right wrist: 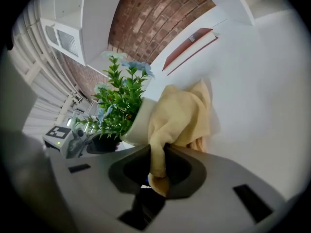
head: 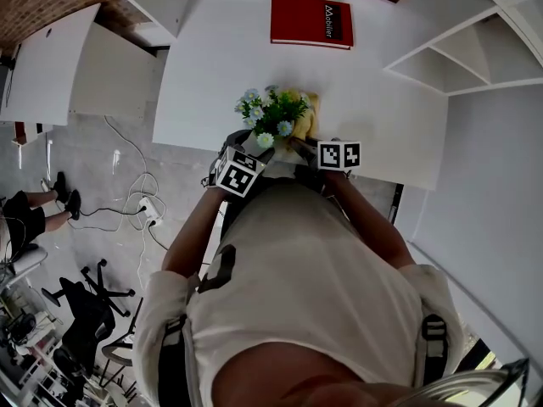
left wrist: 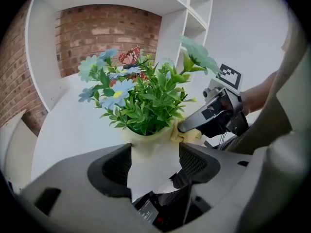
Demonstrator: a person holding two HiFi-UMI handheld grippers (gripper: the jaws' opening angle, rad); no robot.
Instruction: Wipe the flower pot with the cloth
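Observation:
A cream flower pot (left wrist: 146, 147) with a green plant and blue flowers (head: 273, 113) stands near the front edge of the white table (head: 212, 75). In the left gripper view my left gripper (left wrist: 154, 157) is shut on the pot, one jaw against each side. My right gripper (right wrist: 158, 161) is shut on a yellow cloth (right wrist: 180, 115). The cloth drapes against the side of the pot (right wrist: 138, 123). The left gripper view shows my right gripper (left wrist: 214, 115) at the pot's right with the cloth (left wrist: 187, 134) touching it. In the head view the leaves hide most of the pot.
A red book (head: 310, 21) lies at the far side of the table. White shelves (head: 458, 58) stand to the right and a brick wall runs behind. On the floor at the left are cables, an office chair (head: 85, 303) and a seated person's legs (head: 34, 210).

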